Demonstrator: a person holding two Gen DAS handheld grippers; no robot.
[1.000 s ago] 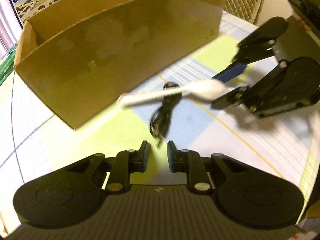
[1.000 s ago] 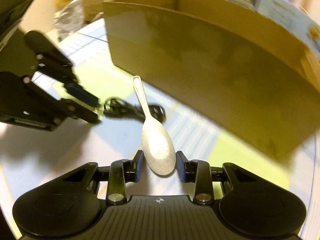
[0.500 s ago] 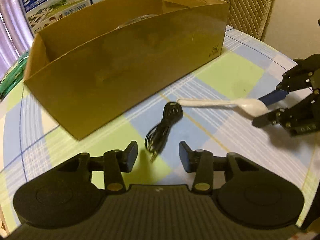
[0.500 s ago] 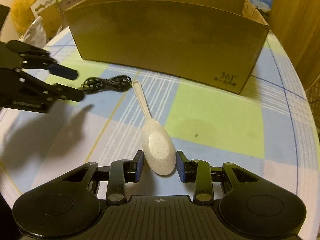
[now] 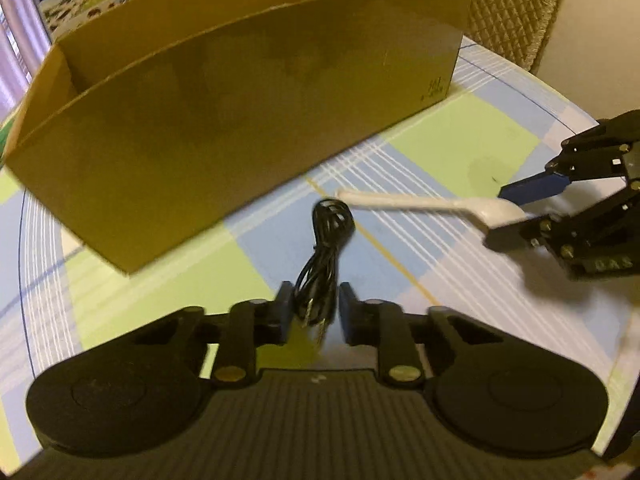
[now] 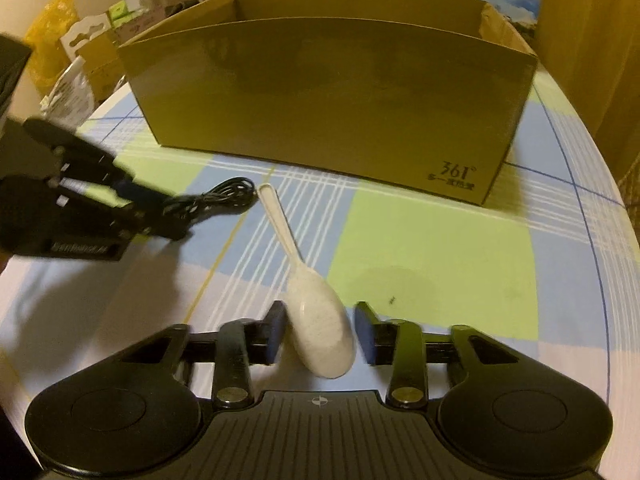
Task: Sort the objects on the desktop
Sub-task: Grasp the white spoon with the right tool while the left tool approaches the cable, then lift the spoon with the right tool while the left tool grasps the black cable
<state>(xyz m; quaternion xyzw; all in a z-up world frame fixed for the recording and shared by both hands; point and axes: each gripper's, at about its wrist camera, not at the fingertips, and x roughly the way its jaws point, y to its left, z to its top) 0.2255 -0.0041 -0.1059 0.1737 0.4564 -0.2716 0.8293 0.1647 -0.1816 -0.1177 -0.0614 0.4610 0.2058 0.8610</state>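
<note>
Two pickups were under way: left gripper fingers open astride the black cable, right gripper fingers open around the spoon. Next, closing, then lifting into the cardboard box.

Your left wrist view sits low over the table, close behind the left claw, and faces the long front wall of the cardboard box at a slant, with the right claw entering from its right edge. Your right wrist view looks from just behind the right claw squarely at that same box, the left claw coming in from the left. Both share the box front, the black cable and the white spoon between them.
</note>
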